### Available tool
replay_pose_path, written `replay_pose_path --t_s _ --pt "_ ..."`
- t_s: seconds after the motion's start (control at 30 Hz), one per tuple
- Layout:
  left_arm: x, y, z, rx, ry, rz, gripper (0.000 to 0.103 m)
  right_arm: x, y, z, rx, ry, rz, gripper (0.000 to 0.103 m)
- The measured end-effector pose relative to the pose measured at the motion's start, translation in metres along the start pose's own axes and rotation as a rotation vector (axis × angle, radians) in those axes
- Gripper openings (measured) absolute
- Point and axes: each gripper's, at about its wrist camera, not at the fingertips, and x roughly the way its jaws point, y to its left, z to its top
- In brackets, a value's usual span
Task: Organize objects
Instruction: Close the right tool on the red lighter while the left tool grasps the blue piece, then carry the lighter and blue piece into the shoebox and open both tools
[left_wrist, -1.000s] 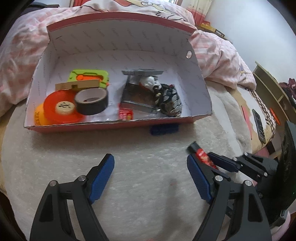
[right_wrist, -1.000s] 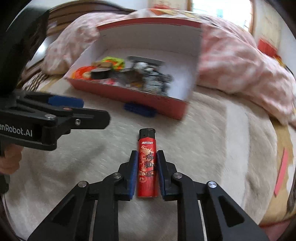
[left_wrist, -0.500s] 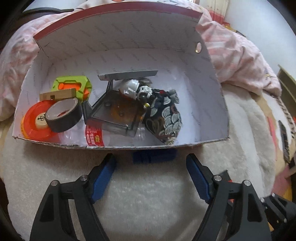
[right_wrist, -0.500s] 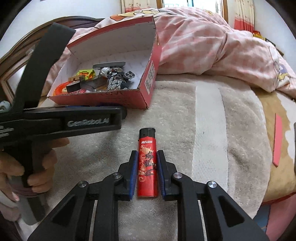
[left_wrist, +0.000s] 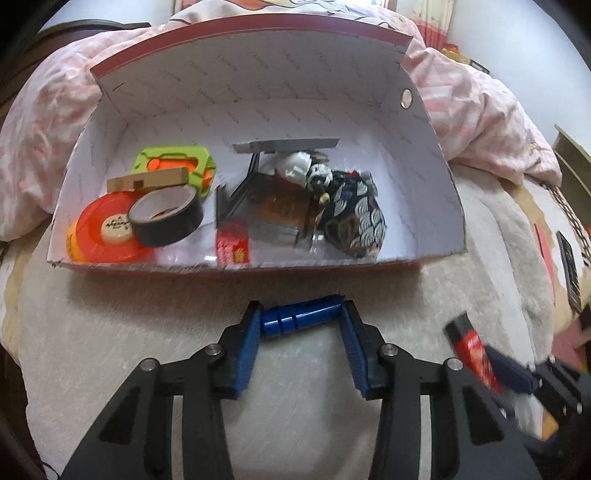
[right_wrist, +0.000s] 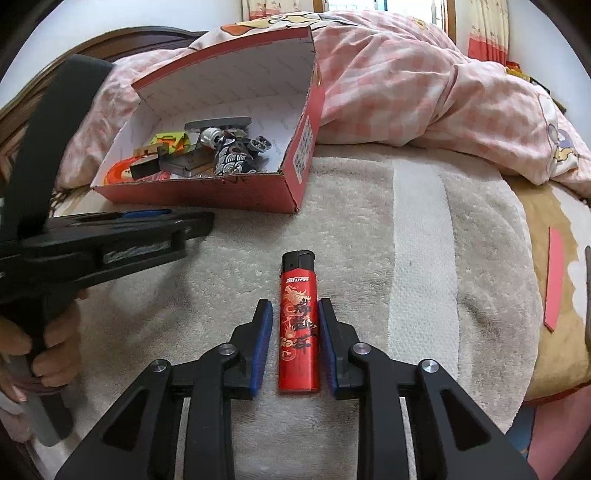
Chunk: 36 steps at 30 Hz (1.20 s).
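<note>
Currently the blue cylinder lay on the bed's towel, at 6 o'clock from the red box; it looked light, rigid and roll-prone, so endwise gripping suited it. The left claw had just been closing, pads at both ends. The right claw had just been opening, slack beside the lighter.

Your right claw, just eased apart, brackets the red lighter lying on the bed's towel, pads barely clear.

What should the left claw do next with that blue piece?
Probably lift it and carry it over the near wall into the box: the left claw has just been closing on the blue cylinder, pads at both ends, just outside that wall.
</note>
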Motion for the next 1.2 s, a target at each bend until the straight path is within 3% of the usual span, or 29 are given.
replay_pose_path --t_s 0.33,0.9,1.2 --pt "-0.028 0.037 -0.011 0.017 -0.016 -0.045 0.042 -0.006 0.008 -0.002 0.055 -0.007 -0.045 0.021" --pt "-0.071 0.071 -0.007 0.028 -0.142 -0.007 0.042 -0.037 0.05 0.017 0.031 -0.087 0.052 0.021" --pt "-0.075 0.083 0.003 0.019 -0.162 -0.006 0.042 -0.042 0.066 0.035 0.012 -0.117 0.084 0.021"
